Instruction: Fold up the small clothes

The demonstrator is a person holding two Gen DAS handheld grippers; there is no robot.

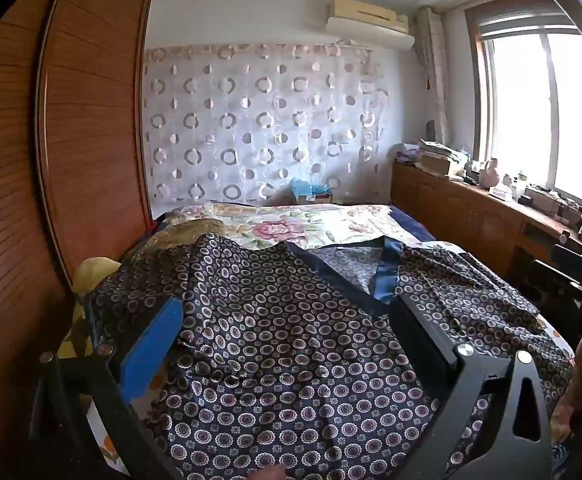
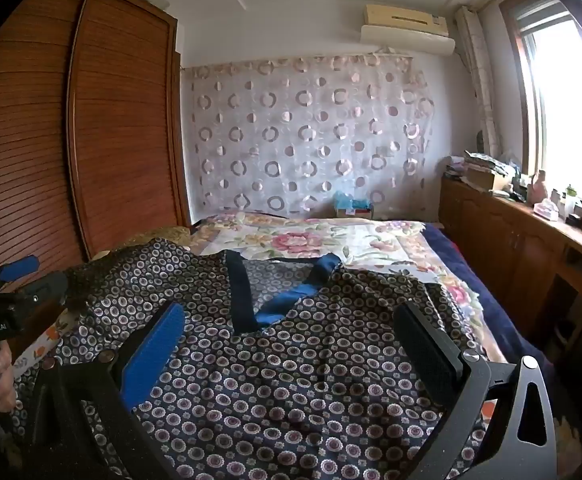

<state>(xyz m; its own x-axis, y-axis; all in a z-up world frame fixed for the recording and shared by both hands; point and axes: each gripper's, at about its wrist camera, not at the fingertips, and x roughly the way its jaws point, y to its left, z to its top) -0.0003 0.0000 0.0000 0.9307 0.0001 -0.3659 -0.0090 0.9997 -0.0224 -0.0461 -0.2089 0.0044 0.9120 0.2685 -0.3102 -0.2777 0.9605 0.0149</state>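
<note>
I see the dark navy garment [image 1: 291,340] printed with small circular flowers spread across the floral-quilted bed [image 1: 311,228]. My left hand-held gripper [image 1: 291,332] and right hand-held gripper [image 2: 291,344] hover above that garment, both spread wide, pinching nothing.

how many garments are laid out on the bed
1. A patterned shirt with a blue collar lies spread across the near part of the bed, under both open hand-held grippers. Anything beneath it would be hidden.
</note>
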